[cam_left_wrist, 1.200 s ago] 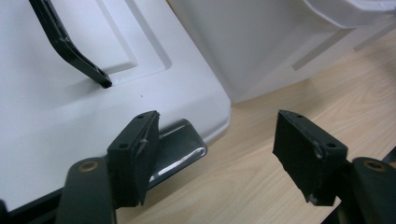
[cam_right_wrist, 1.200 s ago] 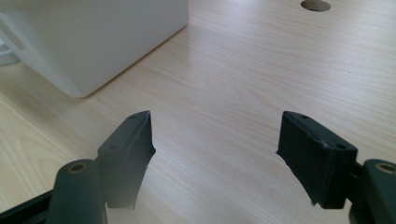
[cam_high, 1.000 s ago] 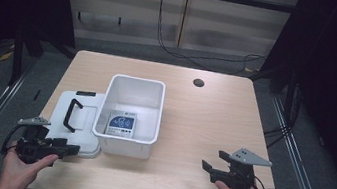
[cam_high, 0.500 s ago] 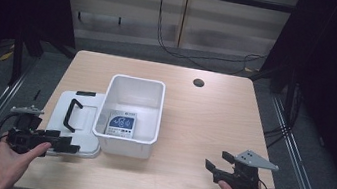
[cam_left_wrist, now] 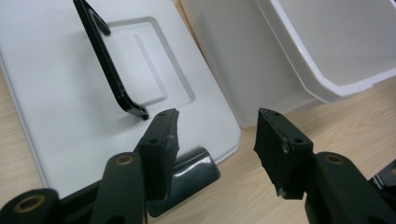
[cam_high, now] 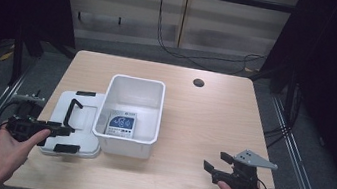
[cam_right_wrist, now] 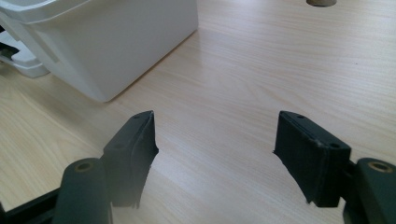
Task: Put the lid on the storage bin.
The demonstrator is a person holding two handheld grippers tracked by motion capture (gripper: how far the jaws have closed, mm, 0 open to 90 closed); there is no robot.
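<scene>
One white lid (cam_high: 76, 123) lies flat (handle (cam_high: 72, 111) running away from the person), left tool (cam_high: 57, 130) released over it, jaws just narrowing.

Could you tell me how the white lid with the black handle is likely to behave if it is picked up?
The lid looks like thin moulded plastic, so probably stiff and light. Its glossy surface may be slippery; the raised handle seems the safer grip.

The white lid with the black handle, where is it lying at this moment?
In the high view the white lid lies flat on the left part of the table, directly beside the white bin, with the left gripper over its near edge.
</scene>
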